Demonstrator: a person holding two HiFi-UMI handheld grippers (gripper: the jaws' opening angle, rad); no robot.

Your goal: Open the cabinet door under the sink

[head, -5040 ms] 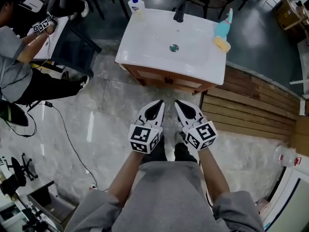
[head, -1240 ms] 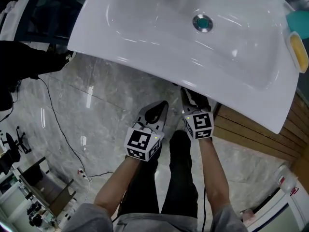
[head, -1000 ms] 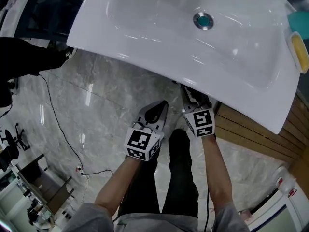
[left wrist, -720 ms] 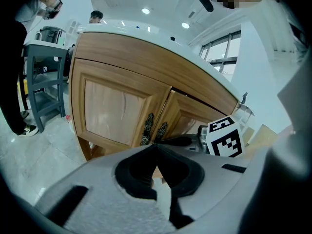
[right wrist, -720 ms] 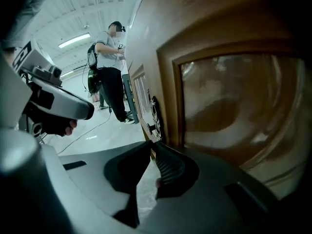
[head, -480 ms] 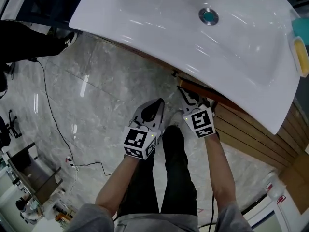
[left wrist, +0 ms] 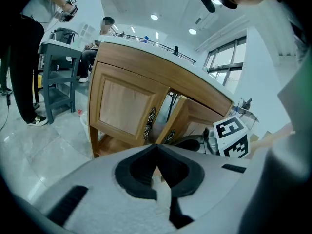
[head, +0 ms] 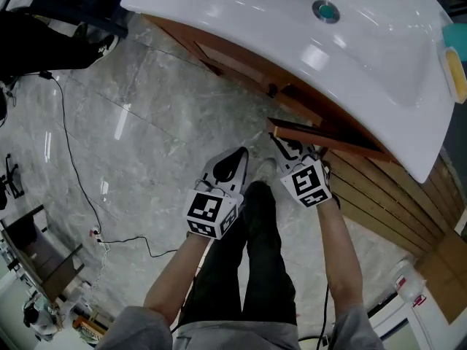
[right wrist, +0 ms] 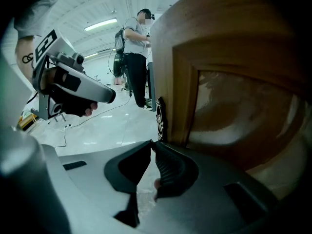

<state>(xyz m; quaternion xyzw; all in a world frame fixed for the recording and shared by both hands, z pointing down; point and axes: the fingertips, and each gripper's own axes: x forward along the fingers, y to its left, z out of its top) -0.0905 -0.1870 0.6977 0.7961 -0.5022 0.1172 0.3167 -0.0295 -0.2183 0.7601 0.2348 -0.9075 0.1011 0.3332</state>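
Brown wooden cabinet door (head: 328, 141) stands ajar mid-frame. Right gripper (right wrist: 150, 143), clenched empty like left gripper (left wrist: 156, 149), may slip off its edge.

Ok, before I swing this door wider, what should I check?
1. Right gripper grip: jaws closed at the lower end of the door handle. Ok.
2. Right door: partly open, not fully. Ok.
3. Left gripper: shut, empty, held away from the doors. Ok.
4. Left door: closed, out of the way. Ok.
5. Swing path: the person's legs stand close in front. Cannot tell.
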